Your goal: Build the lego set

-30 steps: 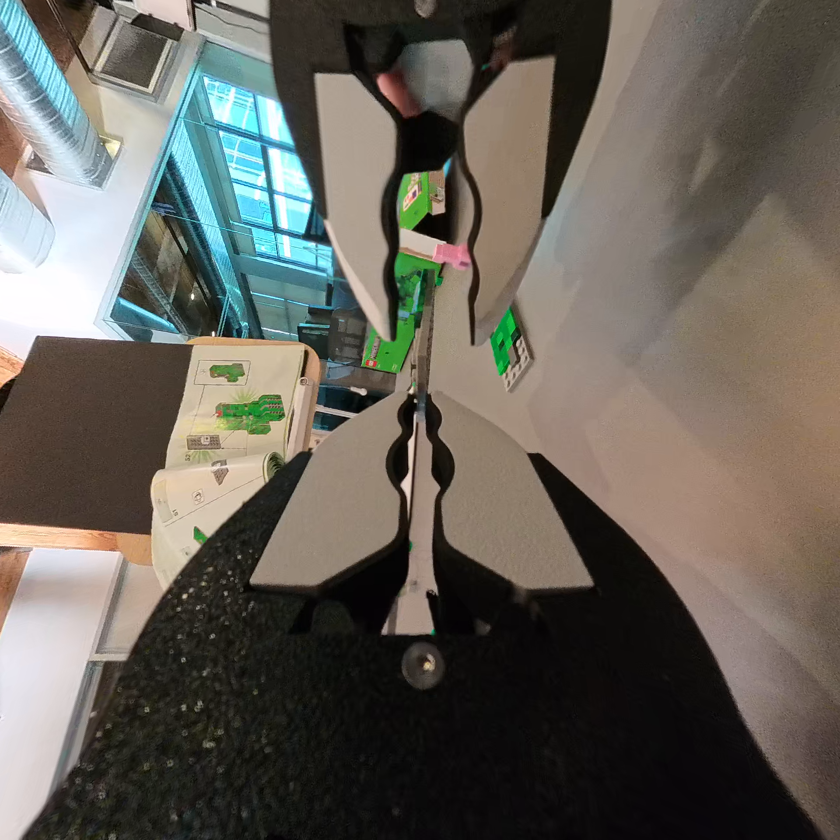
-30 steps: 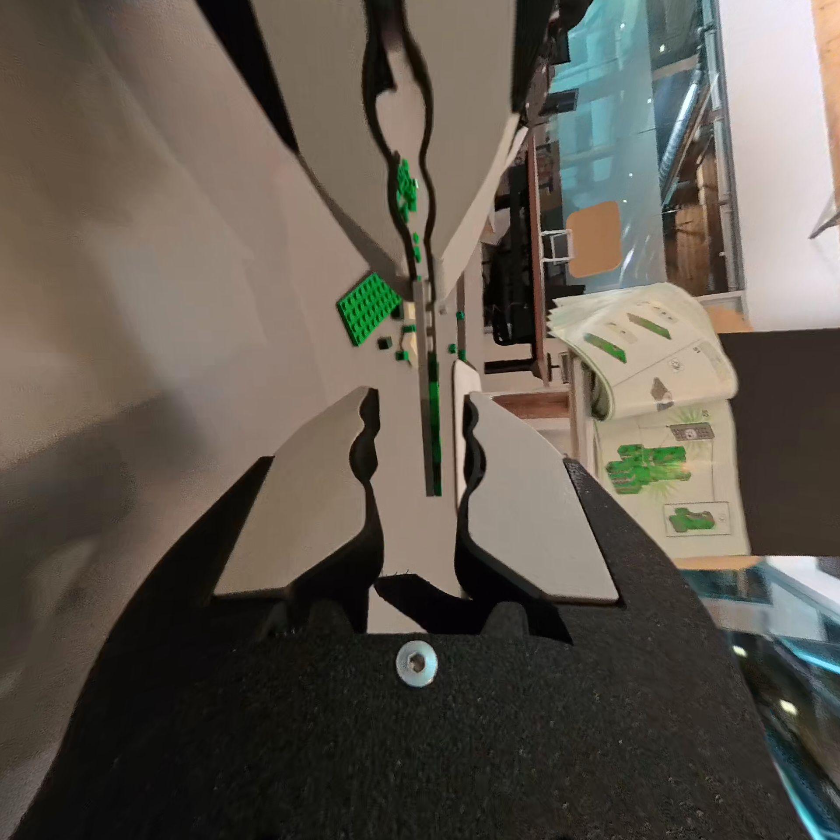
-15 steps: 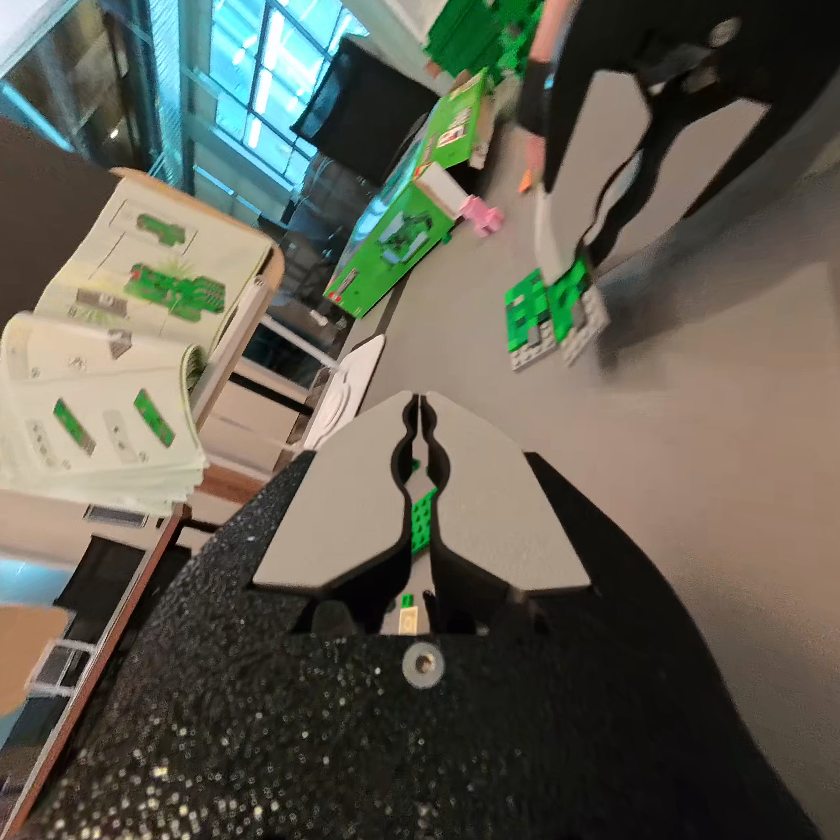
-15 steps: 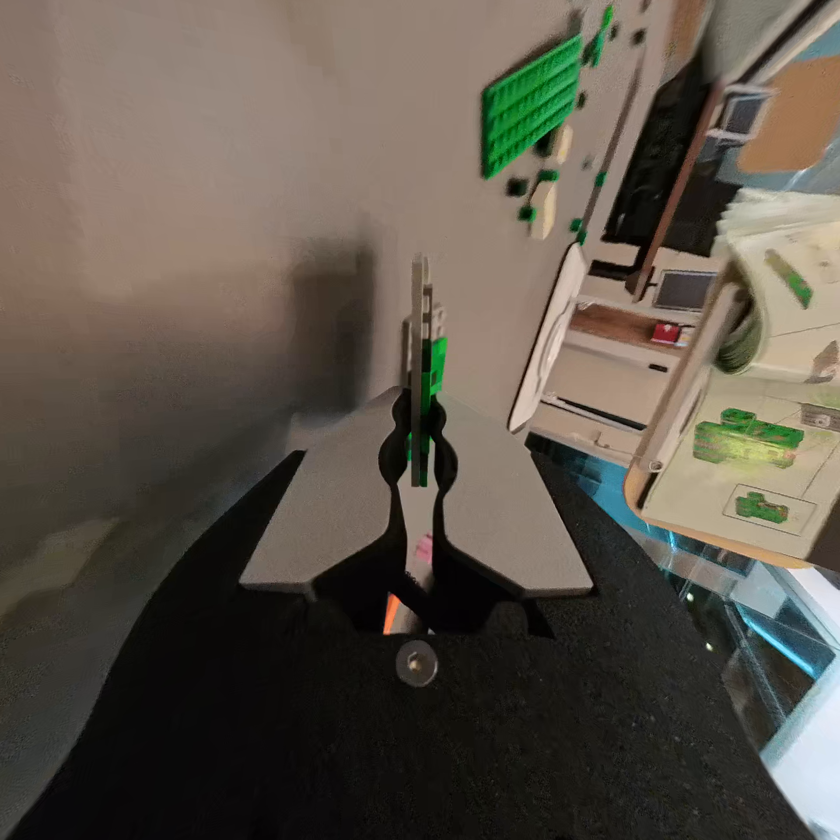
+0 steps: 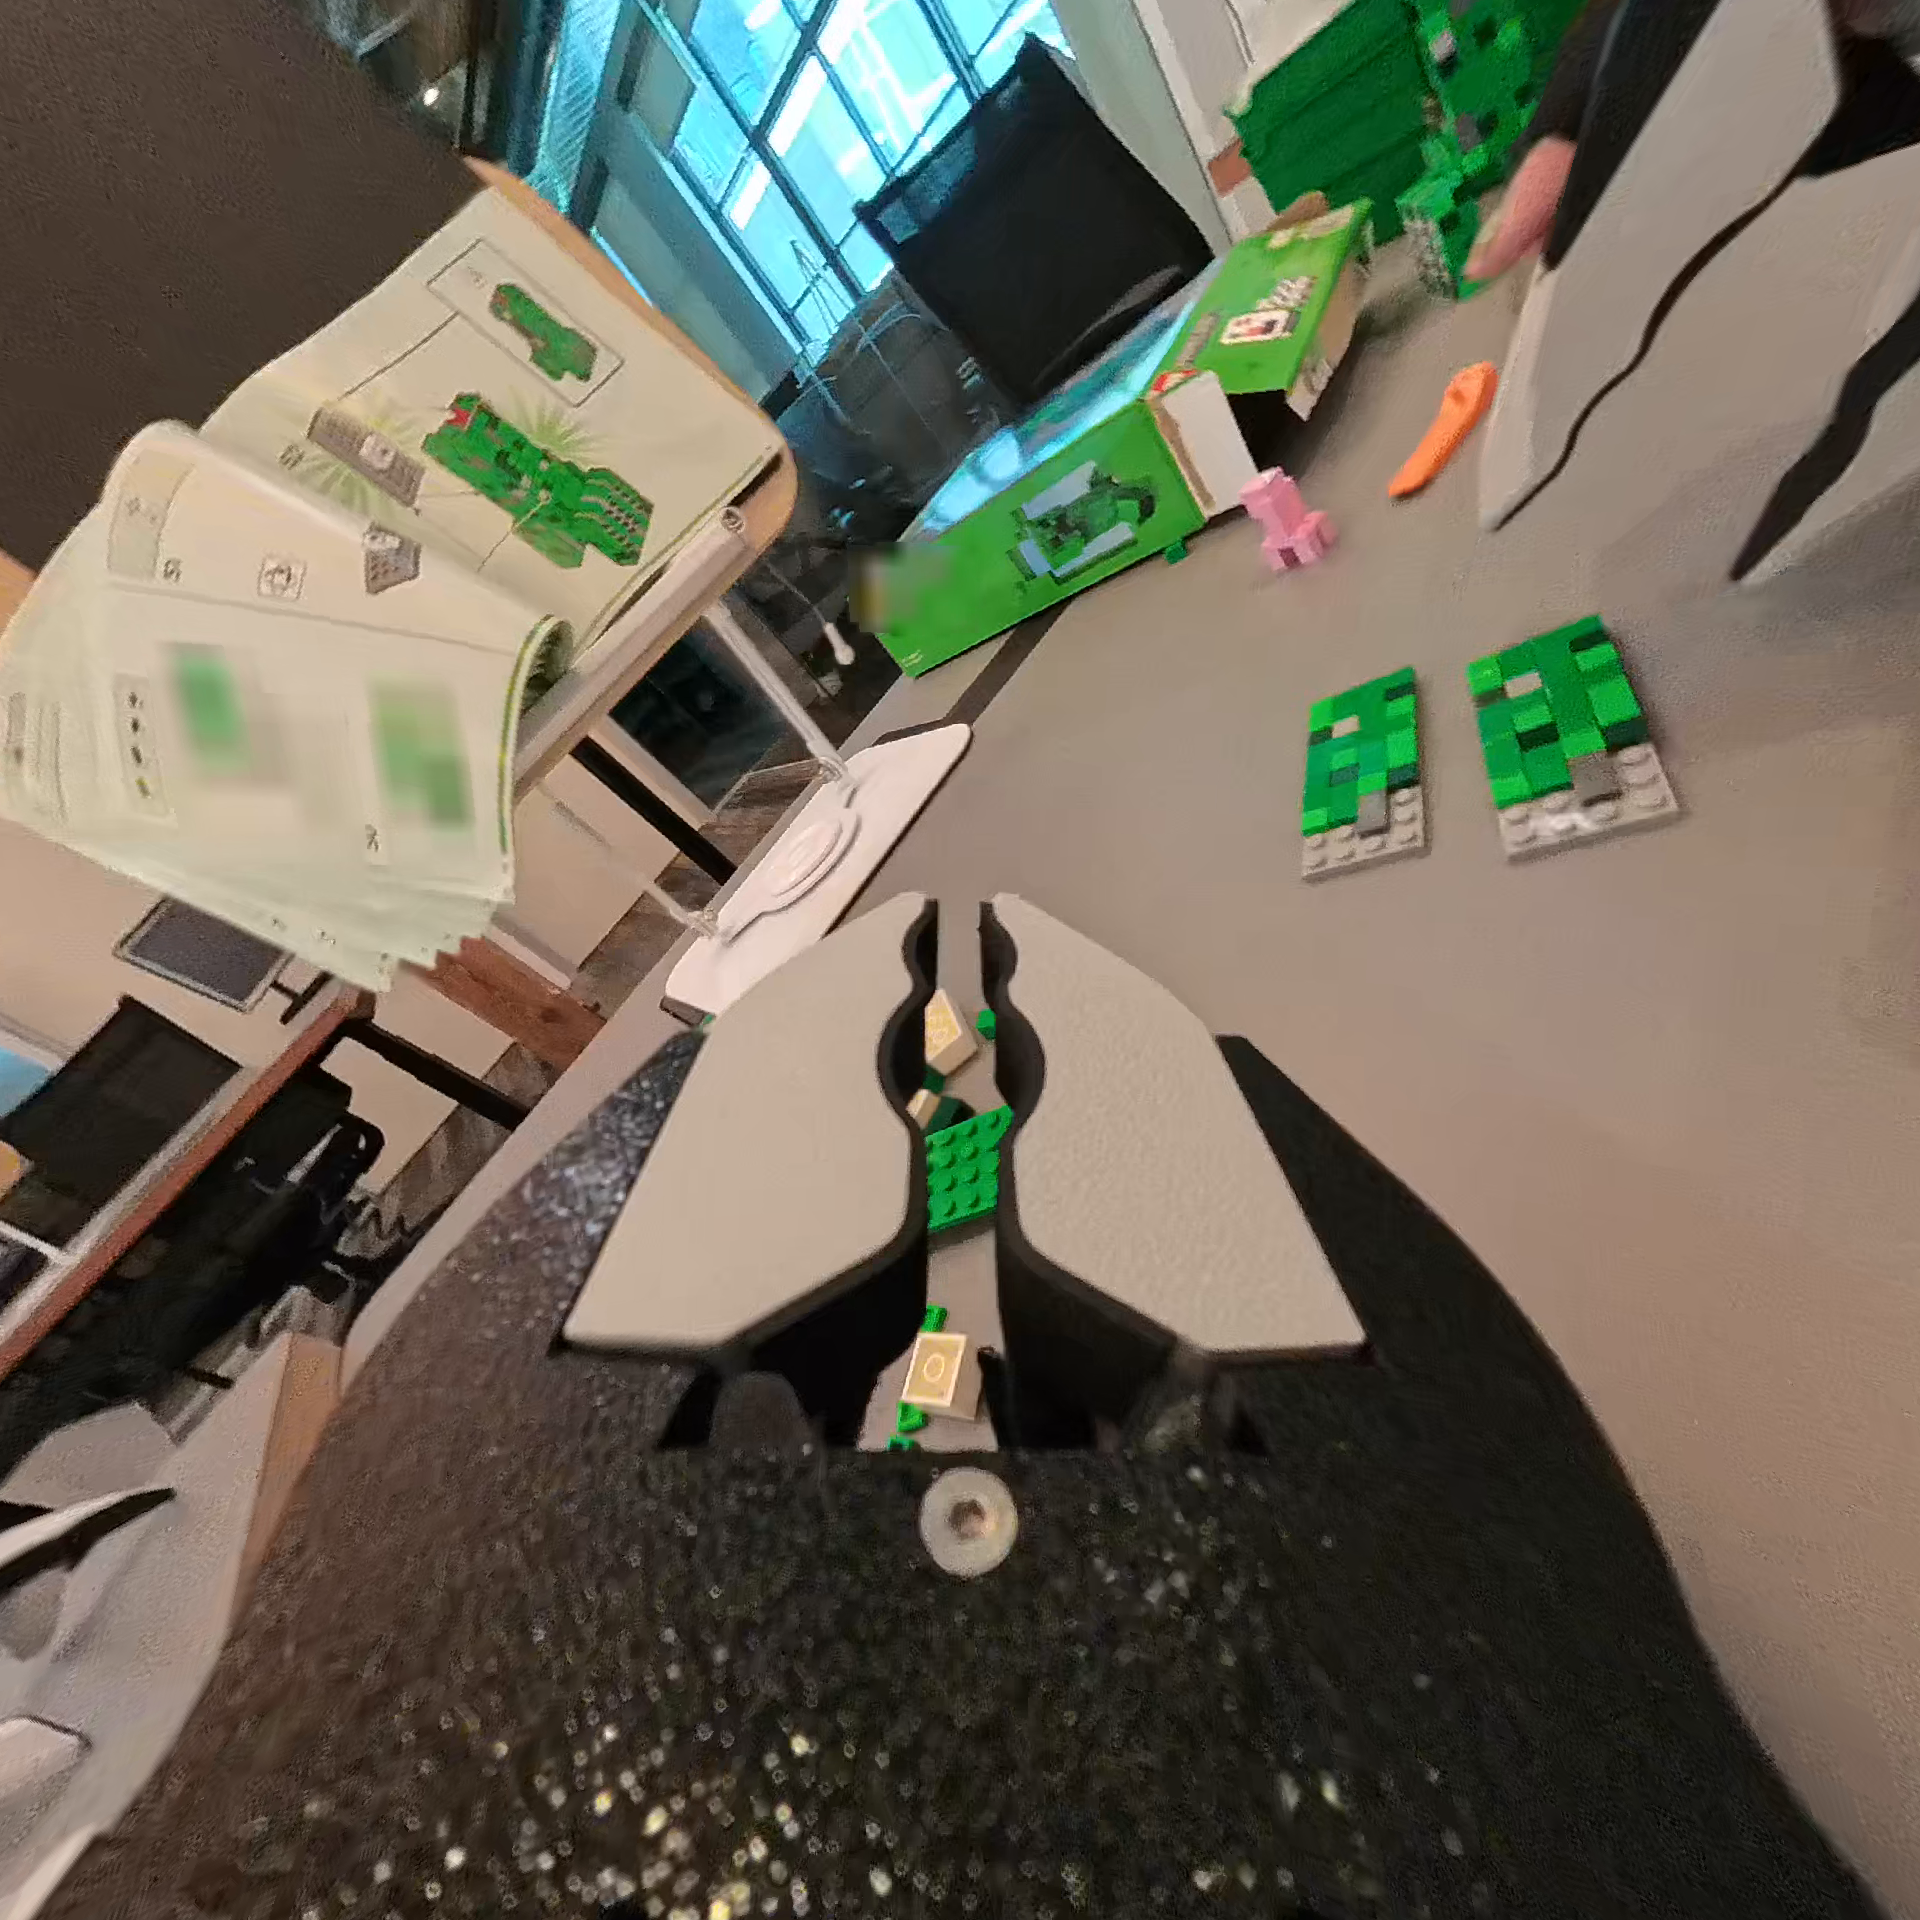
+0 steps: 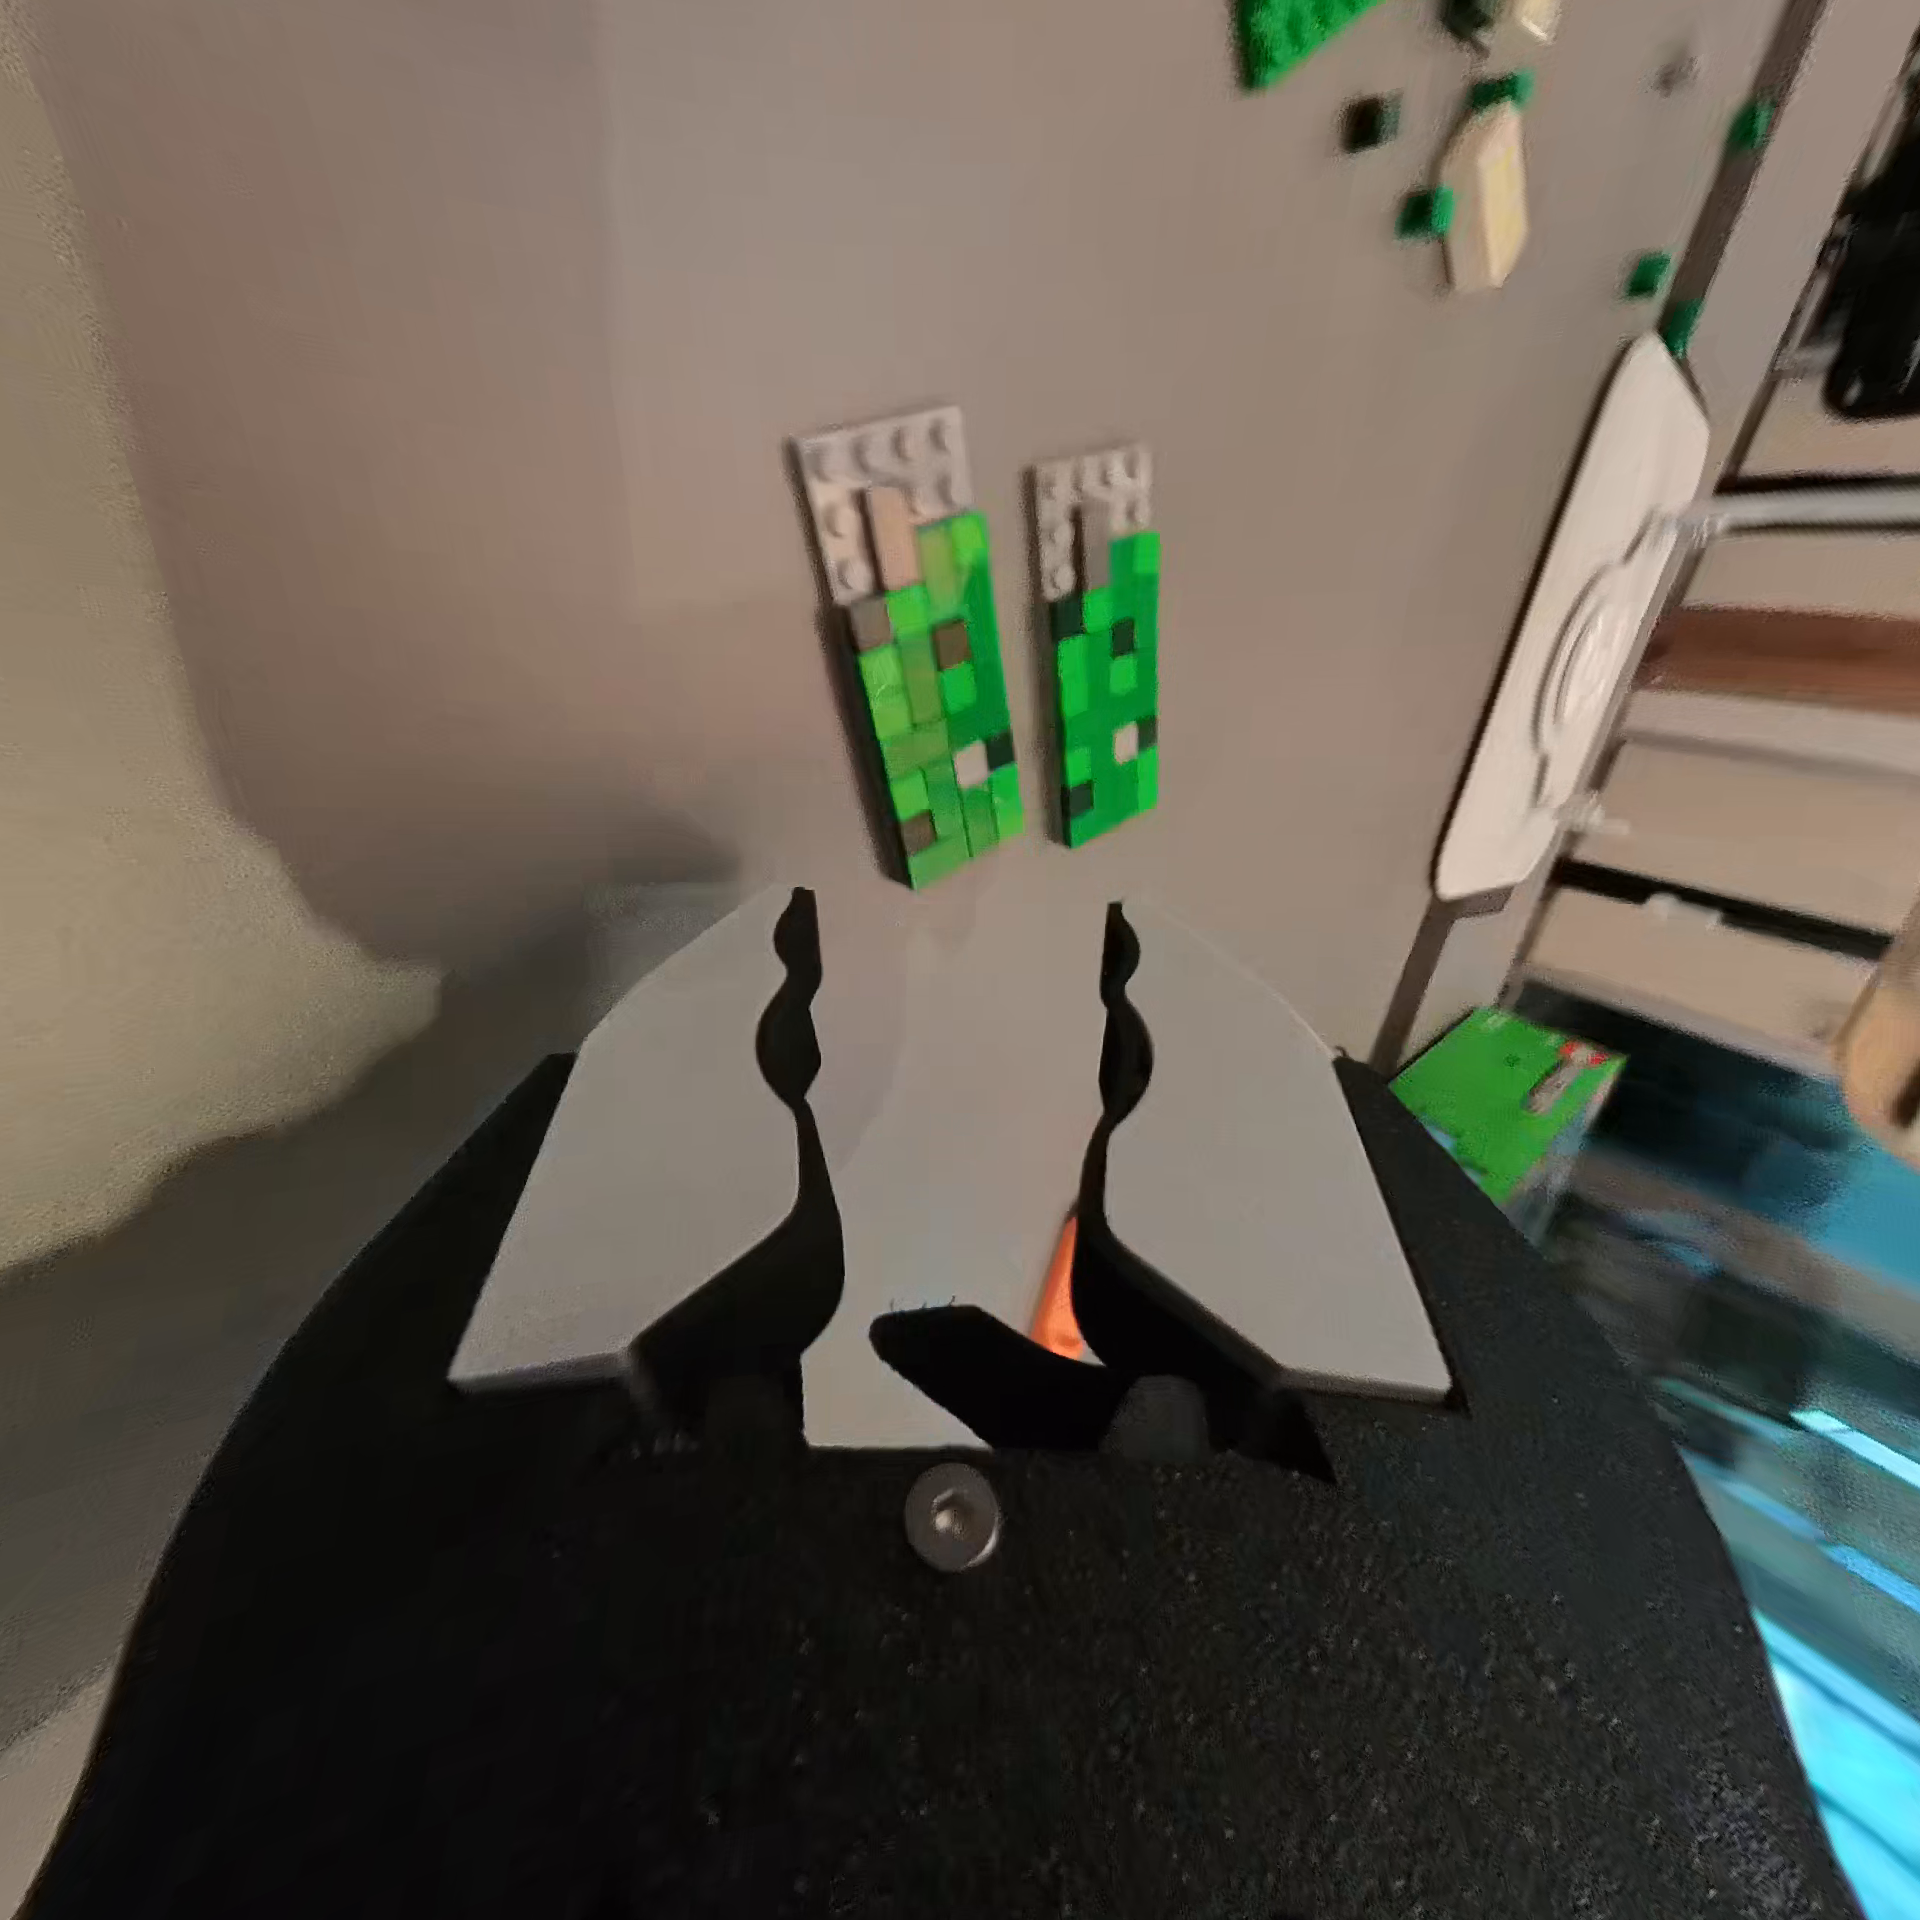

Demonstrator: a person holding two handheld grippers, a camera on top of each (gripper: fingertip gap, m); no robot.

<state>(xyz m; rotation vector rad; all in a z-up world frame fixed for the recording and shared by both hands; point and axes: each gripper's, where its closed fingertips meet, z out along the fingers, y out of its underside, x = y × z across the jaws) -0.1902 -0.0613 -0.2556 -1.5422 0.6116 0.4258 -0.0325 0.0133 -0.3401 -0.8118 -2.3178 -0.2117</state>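
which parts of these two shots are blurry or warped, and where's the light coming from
Left wrist view: wide-angle bending tilts the table; the instruction booklet and green box are soft, with mosaic patches laid over them; bright windows light the scene from behind. Right wrist view: motion smear down the right edge and left side; the two green brick panels stay fairly sharp.

Bare table [image 6: 436, 520] lying open left of my right gripper [image 6: 956, 909]; two brick panels [image 6: 935, 665] standing just ahead.
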